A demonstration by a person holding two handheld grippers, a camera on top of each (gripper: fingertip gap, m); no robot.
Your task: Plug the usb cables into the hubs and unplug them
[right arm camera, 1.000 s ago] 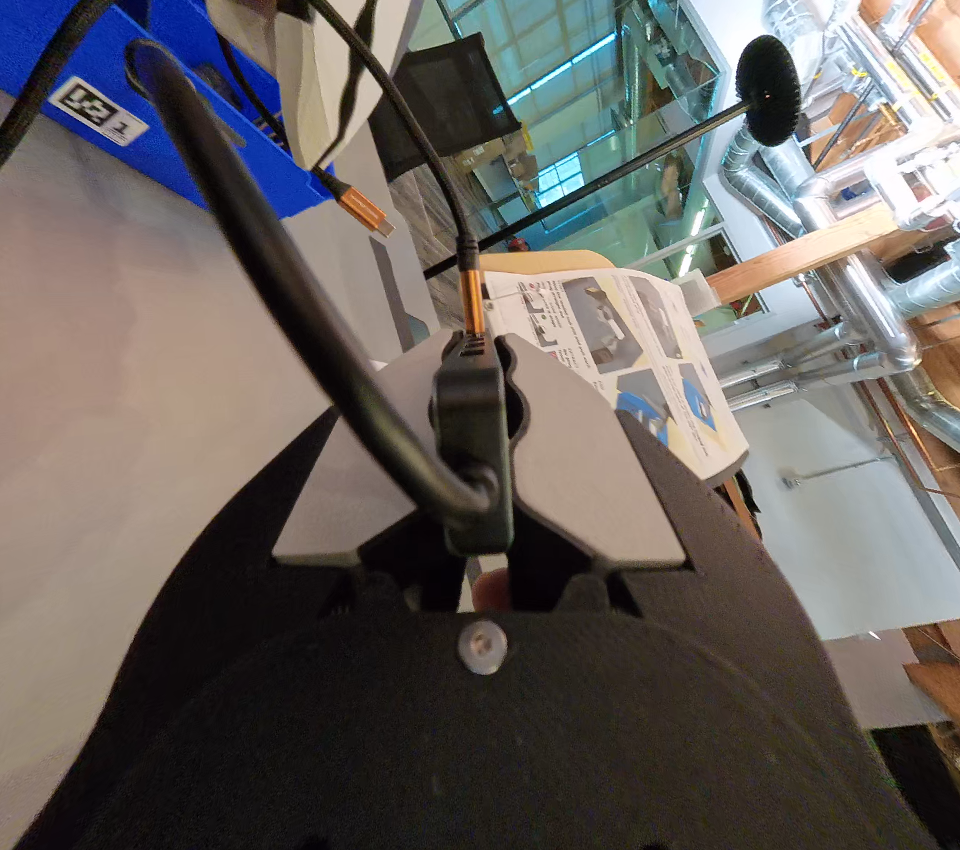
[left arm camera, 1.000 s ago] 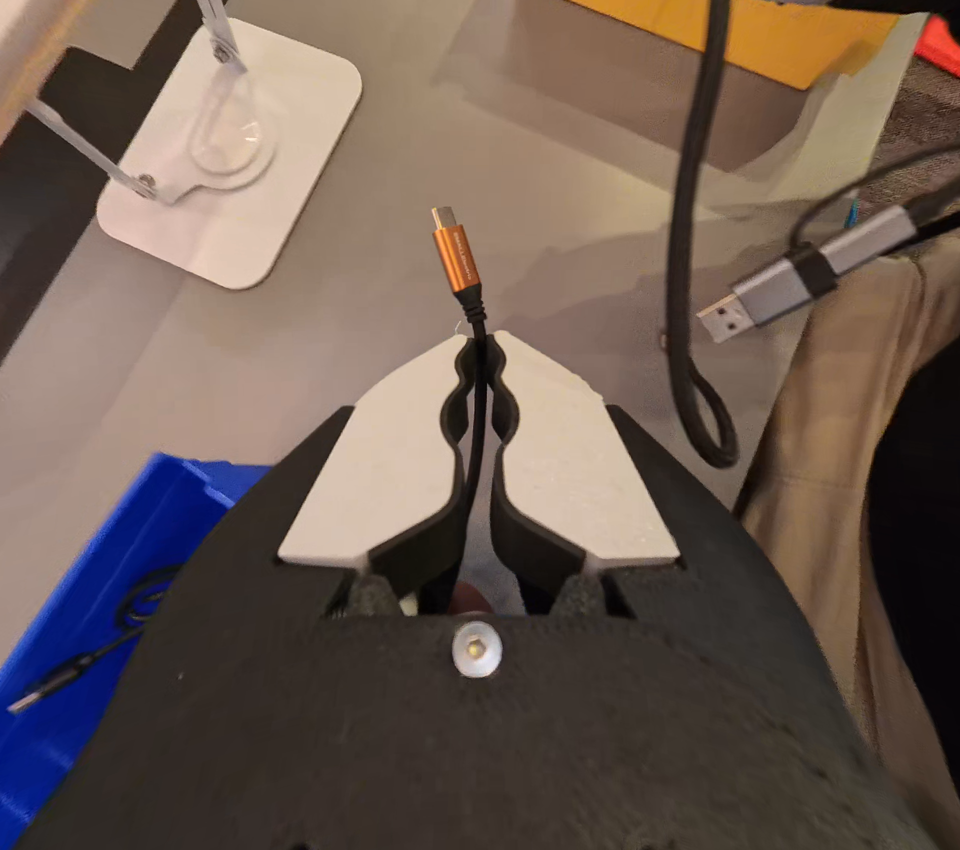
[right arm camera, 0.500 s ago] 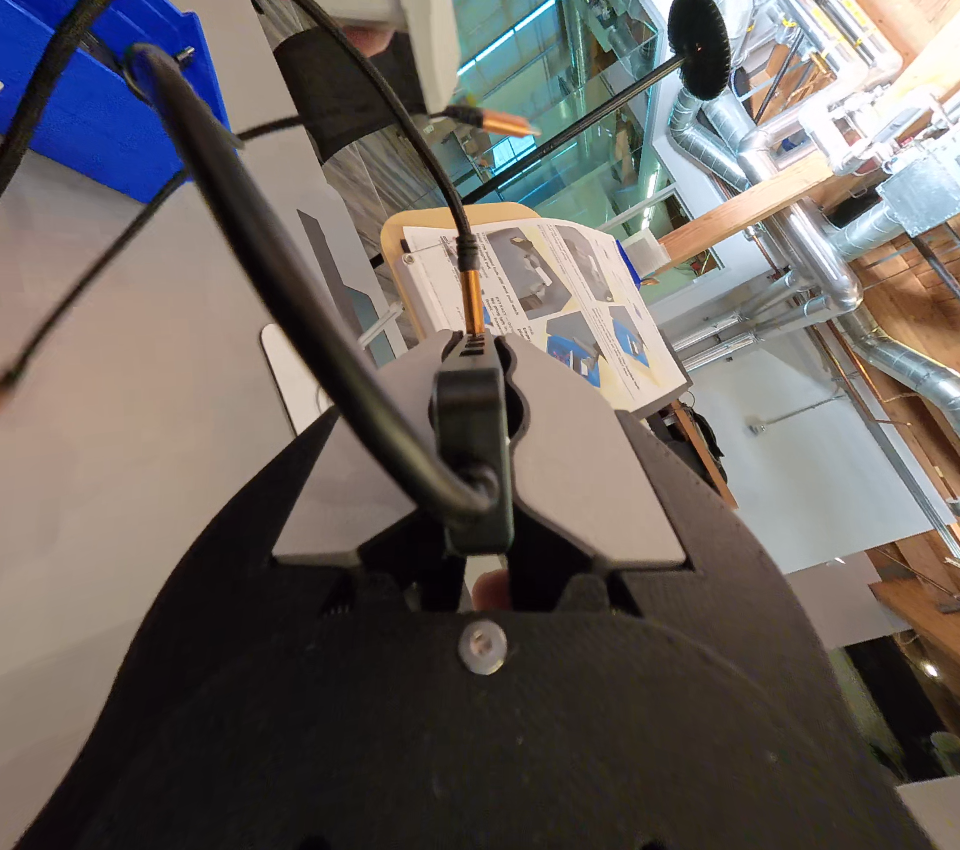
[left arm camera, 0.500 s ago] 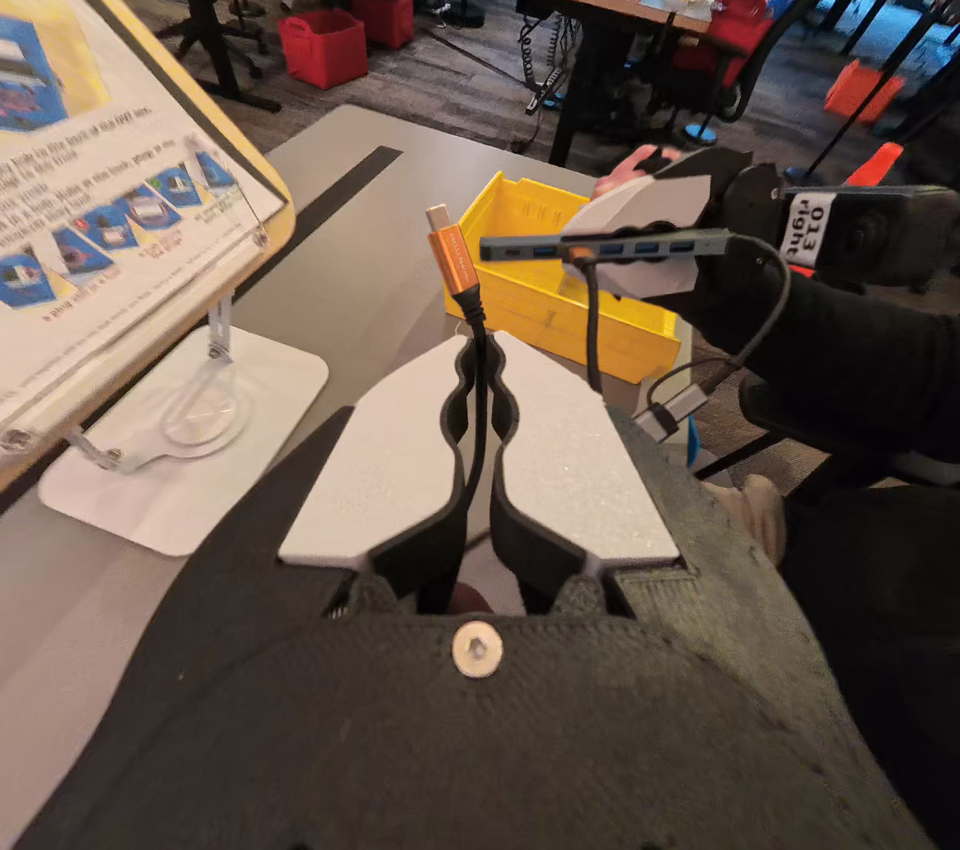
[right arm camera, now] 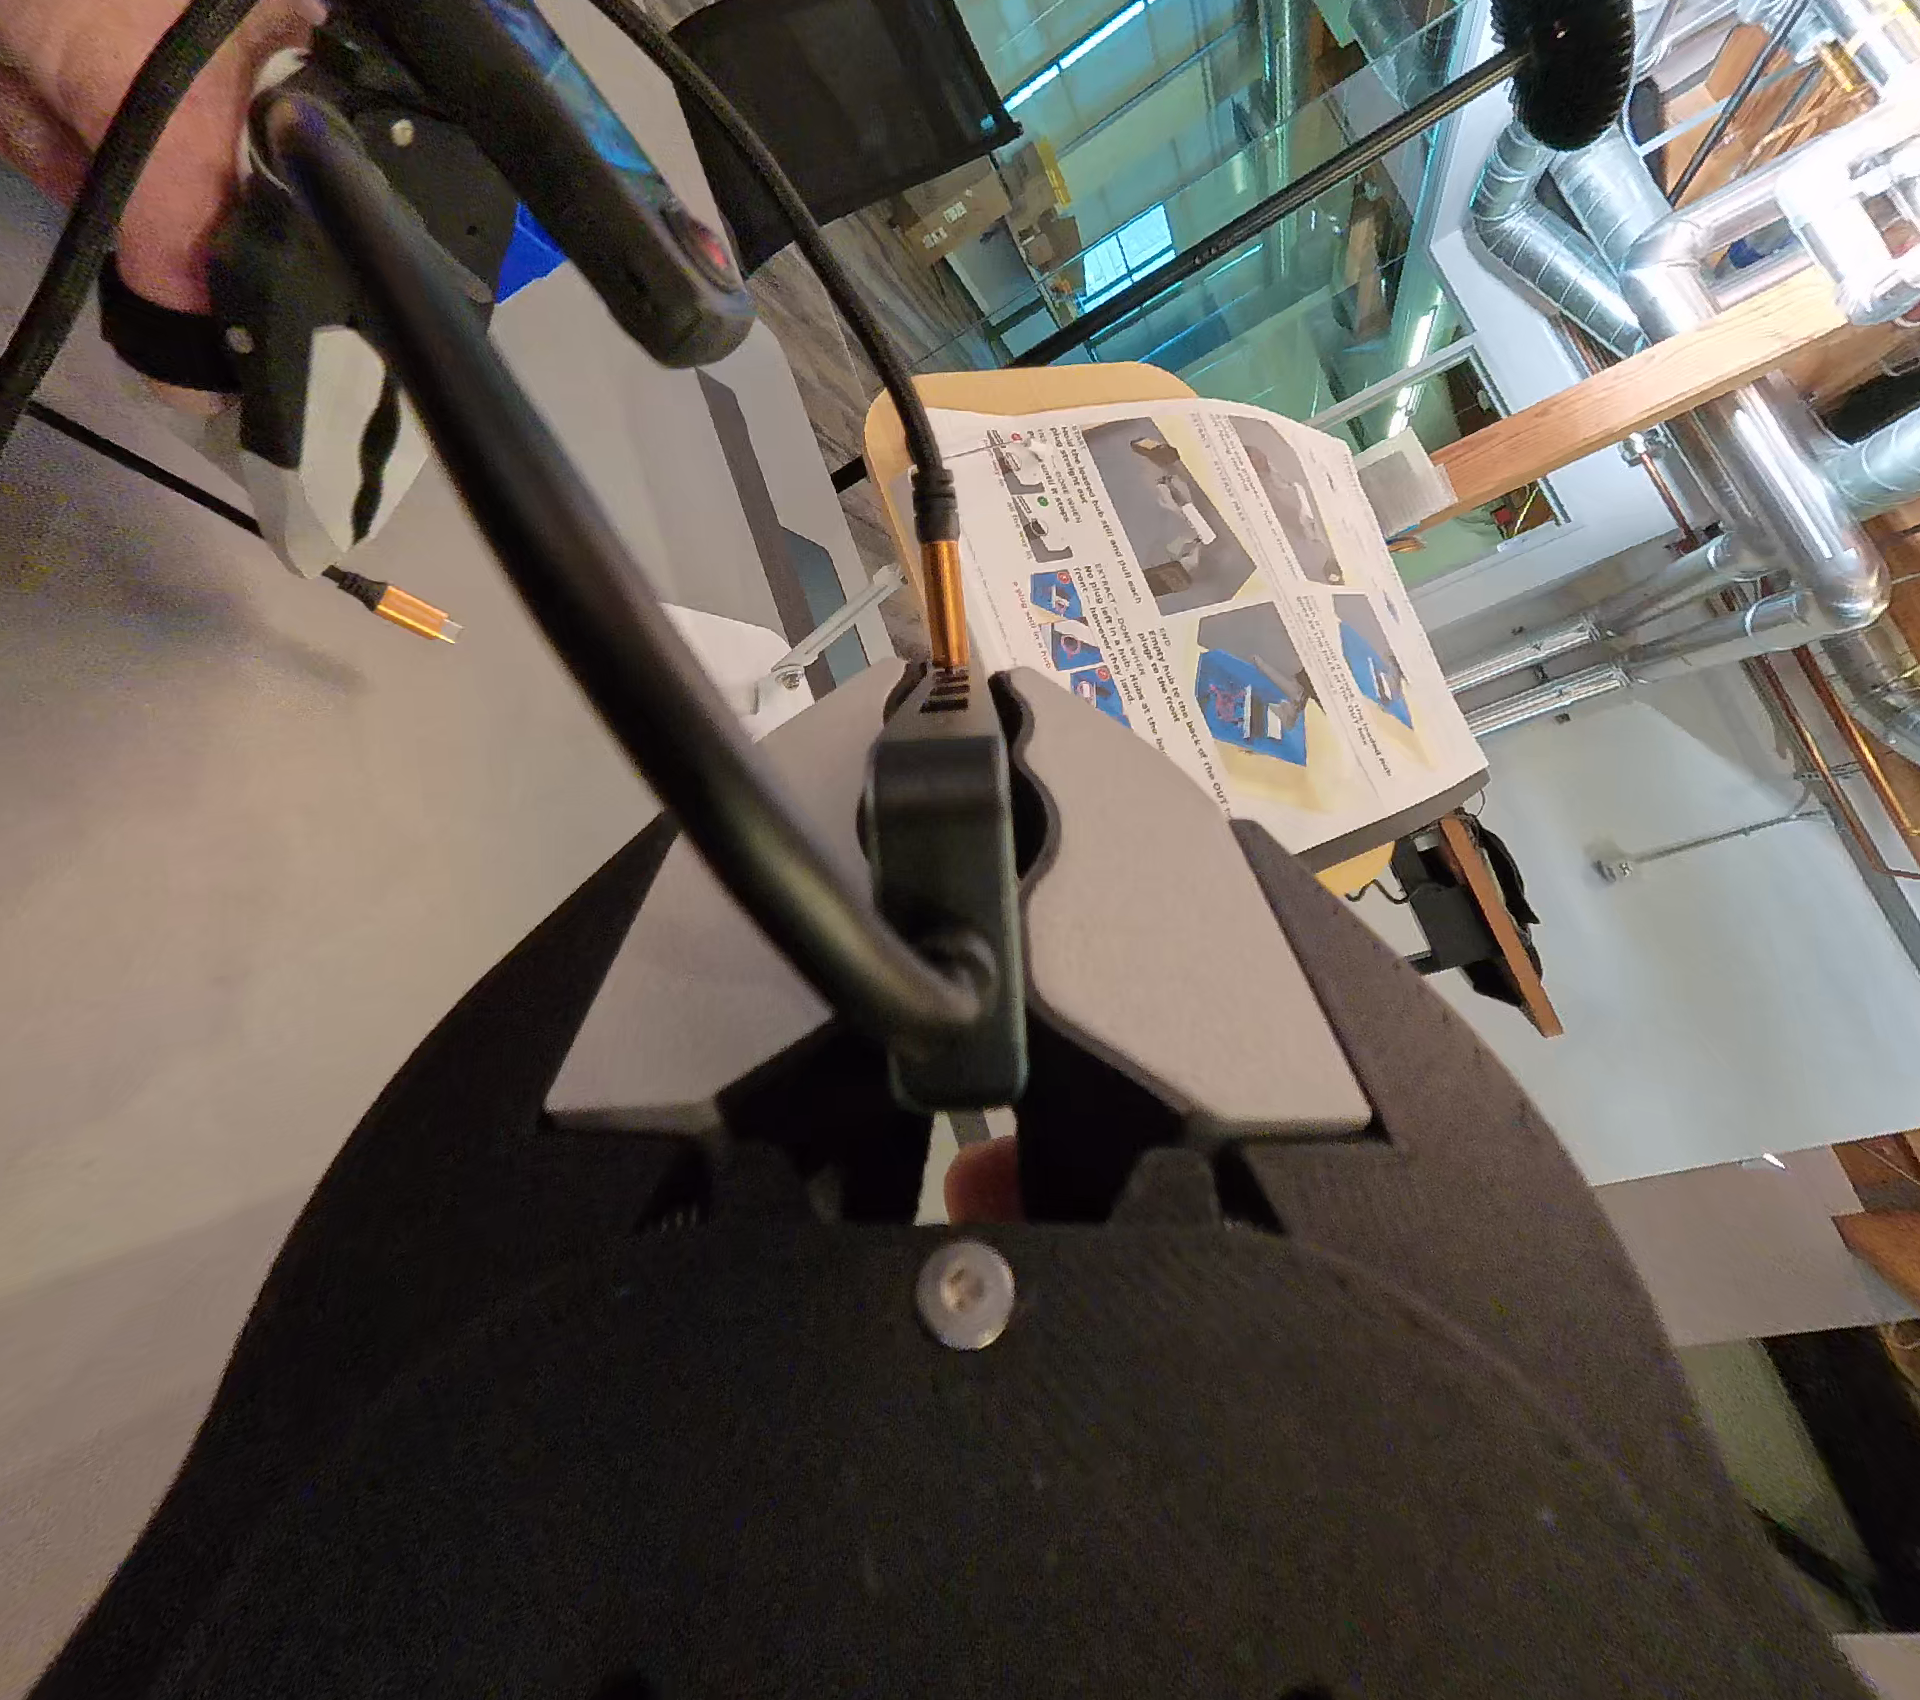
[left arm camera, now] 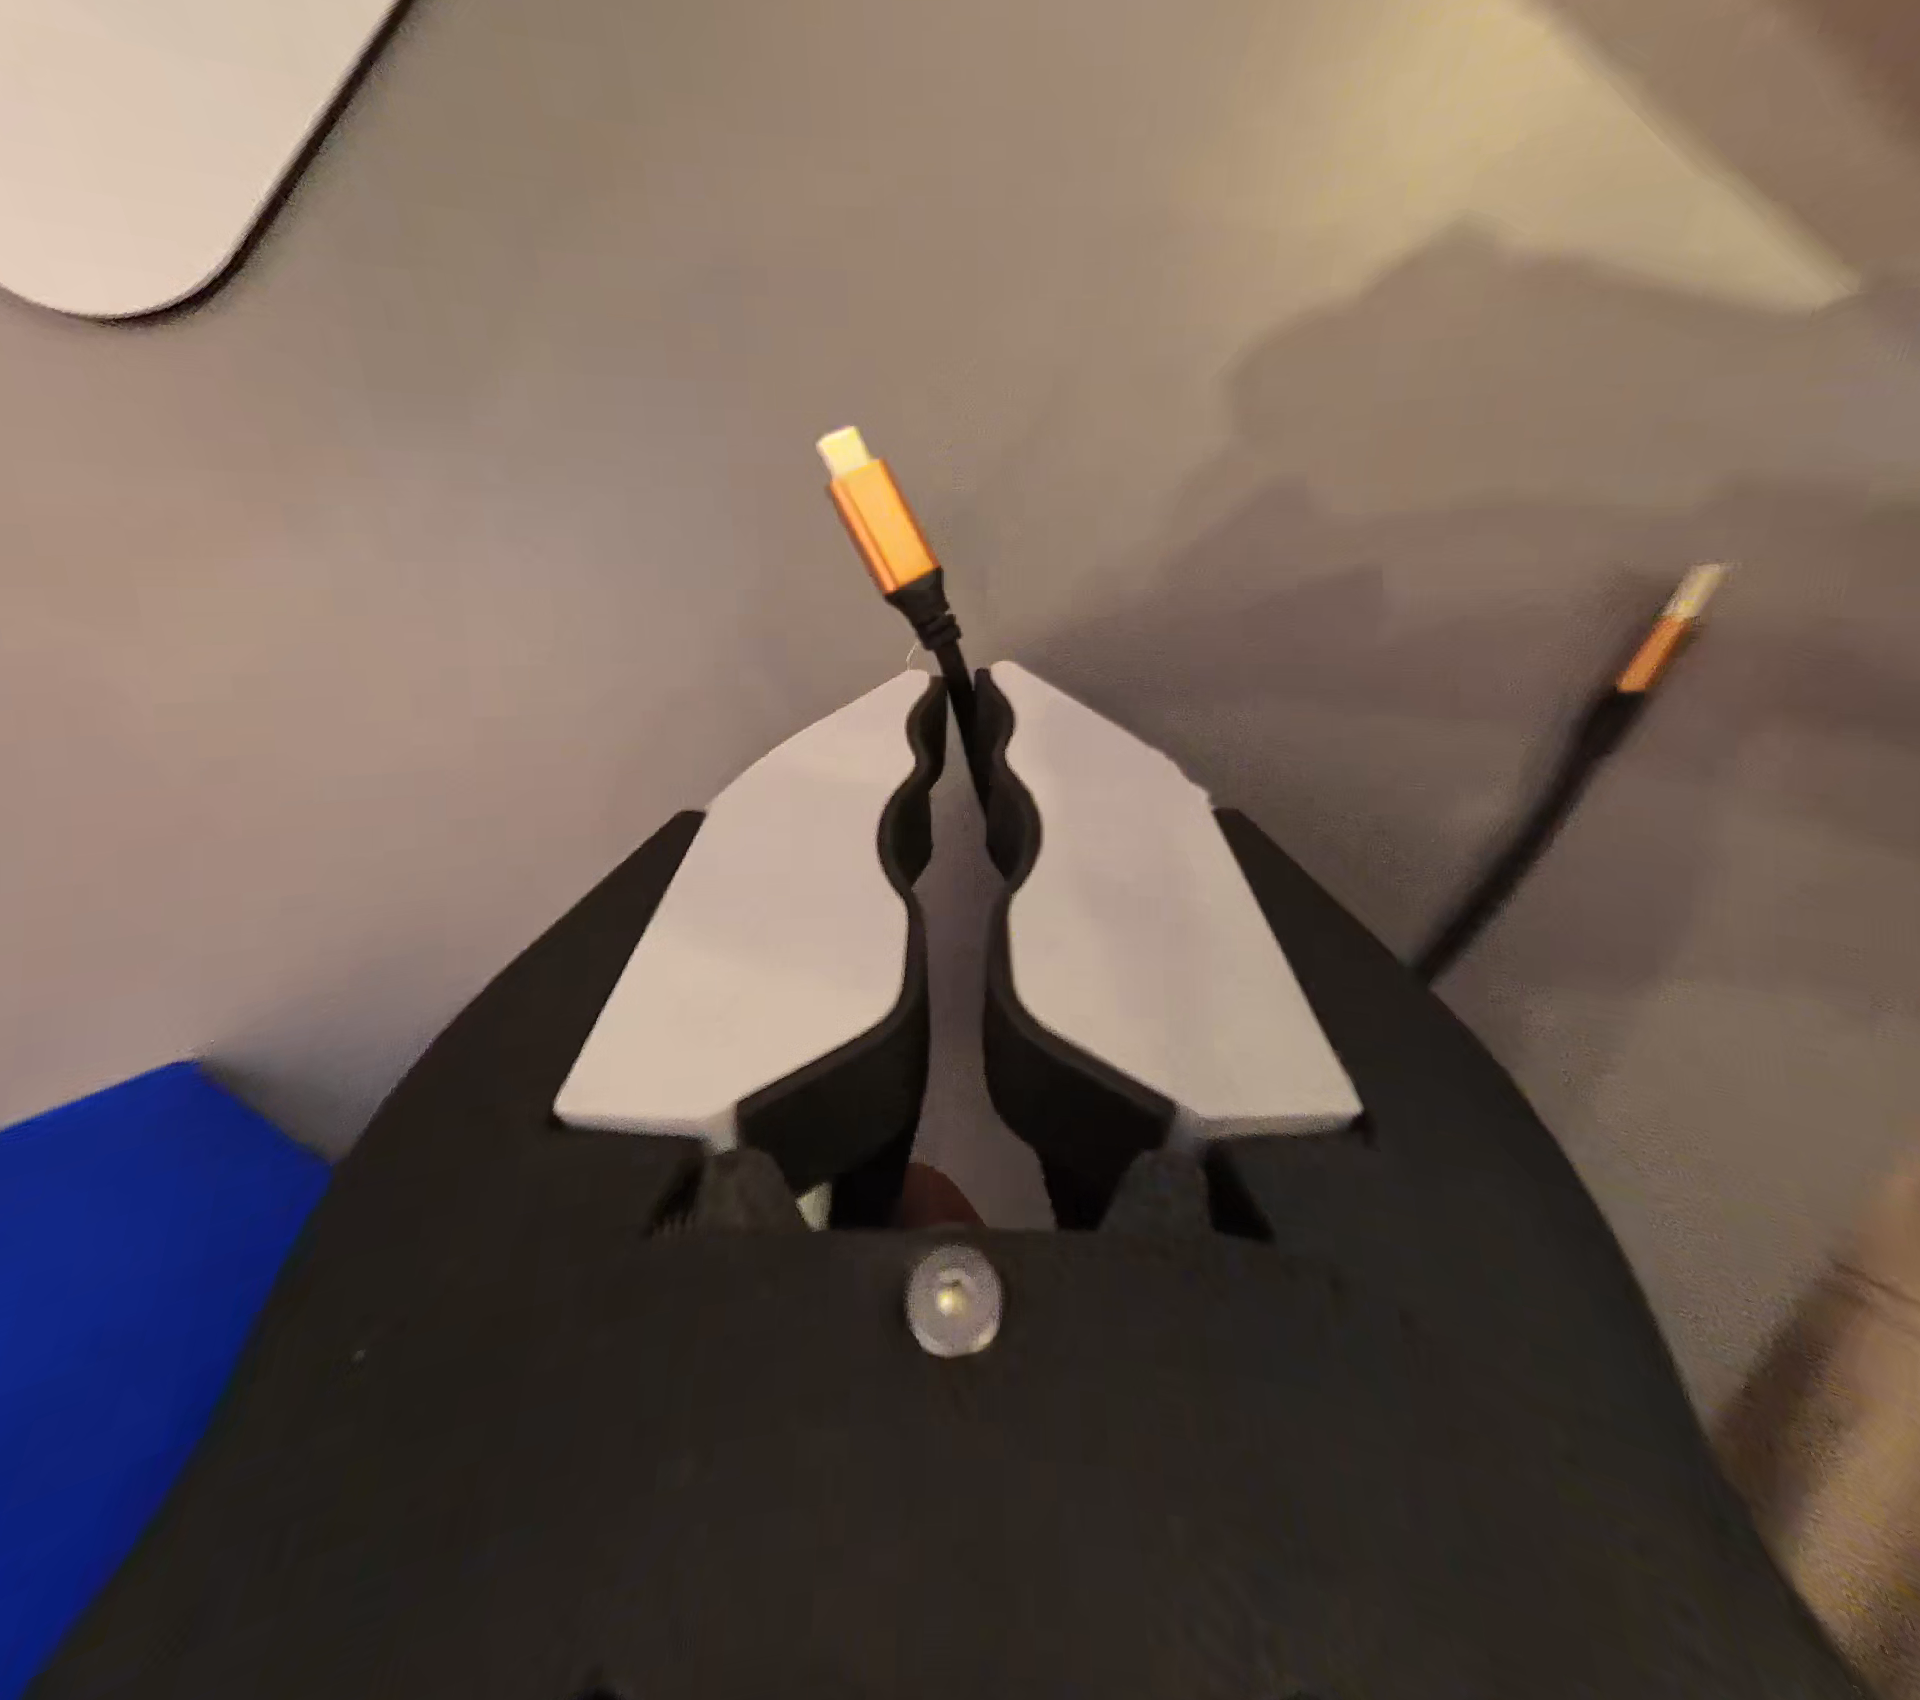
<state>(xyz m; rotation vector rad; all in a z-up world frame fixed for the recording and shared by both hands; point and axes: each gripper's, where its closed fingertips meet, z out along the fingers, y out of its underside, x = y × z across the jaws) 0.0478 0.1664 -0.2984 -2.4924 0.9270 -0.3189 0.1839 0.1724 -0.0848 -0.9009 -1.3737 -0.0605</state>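
Note:
My left gripper (left arm camera: 961, 679) is shut on a thin black cable just behind its orange USB plug (left arm camera: 878, 528), which points forward low over the grey table (left arm camera: 416, 611). It also shows in the right wrist view (right arm camera: 312, 455), held by a hand, with the plug (right arm camera: 410, 611) sticking out. My right gripper (right arm camera: 945, 684) is shut on a dark hub (right arm camera: 940, 871), seen end-on. An orange plug (right arm camera: 943, 601) sits in the hub's far end, and its braided cable arcs up to the left. The hub's own thick cable (right arm camera: 520, 455) curves away left.
A second orange plug on a black cable (left arm camera: 1668, 642) shows blurred at the right over the table. A white stand base (left arm camera: 156, 40) is far left, bearing an instruction sheet (right arm camera: 1195, 611). A blue bin (left arm camera: 125, 1287) is at the near left. Across from one pair of fingers to the other is roughly 25 cm.
My left gripper has tipped down from facing across the room to facing the table, its plug still held. My right gripper still holds the hub with the plug in it.

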